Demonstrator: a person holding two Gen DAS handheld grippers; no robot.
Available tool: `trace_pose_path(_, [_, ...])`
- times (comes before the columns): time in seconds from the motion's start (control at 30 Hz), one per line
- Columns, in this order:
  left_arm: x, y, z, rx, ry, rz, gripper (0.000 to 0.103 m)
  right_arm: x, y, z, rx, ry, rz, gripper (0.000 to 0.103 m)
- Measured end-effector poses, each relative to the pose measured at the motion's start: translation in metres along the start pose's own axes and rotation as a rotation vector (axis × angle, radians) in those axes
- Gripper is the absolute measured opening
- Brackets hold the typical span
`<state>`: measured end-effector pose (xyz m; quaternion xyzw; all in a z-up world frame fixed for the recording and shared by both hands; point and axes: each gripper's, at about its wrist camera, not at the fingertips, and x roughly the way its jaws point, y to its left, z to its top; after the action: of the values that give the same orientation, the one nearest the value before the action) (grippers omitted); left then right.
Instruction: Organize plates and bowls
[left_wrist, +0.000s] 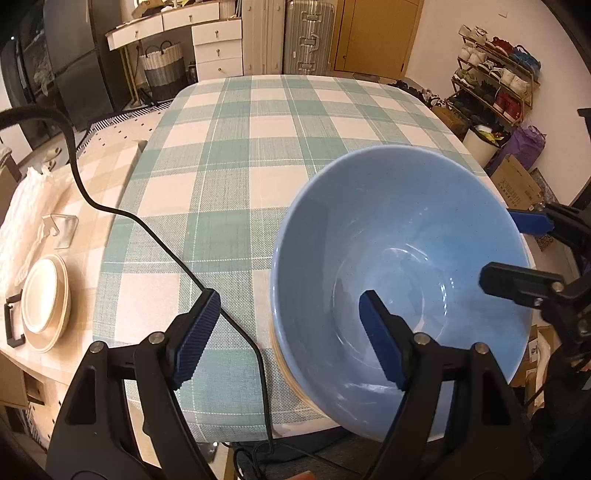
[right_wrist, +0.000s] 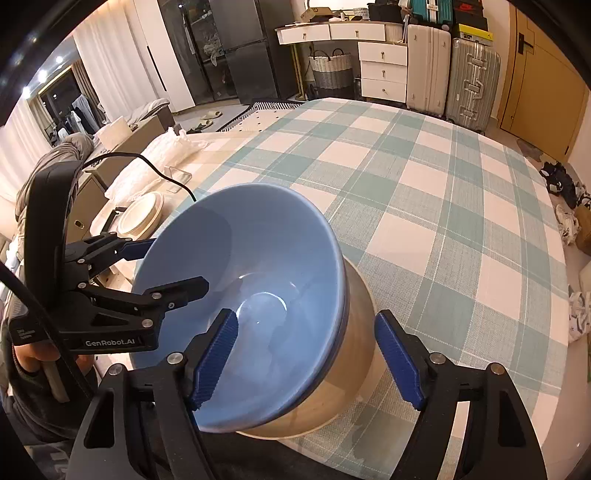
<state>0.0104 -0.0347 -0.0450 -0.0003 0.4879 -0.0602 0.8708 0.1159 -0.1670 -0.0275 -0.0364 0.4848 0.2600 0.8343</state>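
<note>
Checked teal-and-white cloth covers the table (left_wrist: 258, 177), with drawers, suitcases and a shoe rack seen along the upper edge of the left wrist view. A blue bowl (right_wrist: 251, 288) is seen at the lower centre of the right wrist view, near the table's front edge, nested in a tan bowl (right_wrist: 354, 350) whose outer wall shows below and right of the blue rim. A stack of cream plates (left_wrist: 46, 302) is seen at the left edge of the left wrist view, well apart from the bowls.

The left gripper (left_wrist: 291, 336) is held with its jaws spread: one pad hangs inside the blue bowl, the other outside over the cloth, and neither is seen to press on the wall. The right gripper (right_wrist: 306, 360) is likewise spread across the rim on the opposite side, one pad inside and one outside, with clear gaps. Nothing is gripped by either.

The blue bowl is judged to be glazed ceramic: stiff, fairly heavy, slippery and breakable. It would best be taken at the rim, the wall pinched between the pads, ideally from two opposite sides. The nested bowls may stick or slide against each other when lifted.
</note>
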Motion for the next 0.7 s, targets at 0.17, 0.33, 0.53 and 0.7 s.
trace_pose_path(0.17, [-0.011,0.002,-0.002,-0.007,-0.028,0.012,0.079,-0.015,0.002,-0.002,0.002,-0.046,0.002,0.086])
trace_pose_path(0.33, [-0.028,0.002,-0.004,-0.014,-0.078,0.015,0.081,-0.027,0.003,-0.006,-0.003,-0.087,-0.052,0.086])
trace_pose_path(0.53, [-0.056,-0.002,-0.006,-0.008,-0.152,0.01,0.101,-0.044,0.013,-0.012,-0.04,-0.136,-0.084,0.091])
trace_pose_path(0.7, [-0.075,-0.007,-0.009,0.0,-0.201,0.032,0.101,-0.05,0.015,-0.013,-0.043,-0.152,-0.077,0.091])
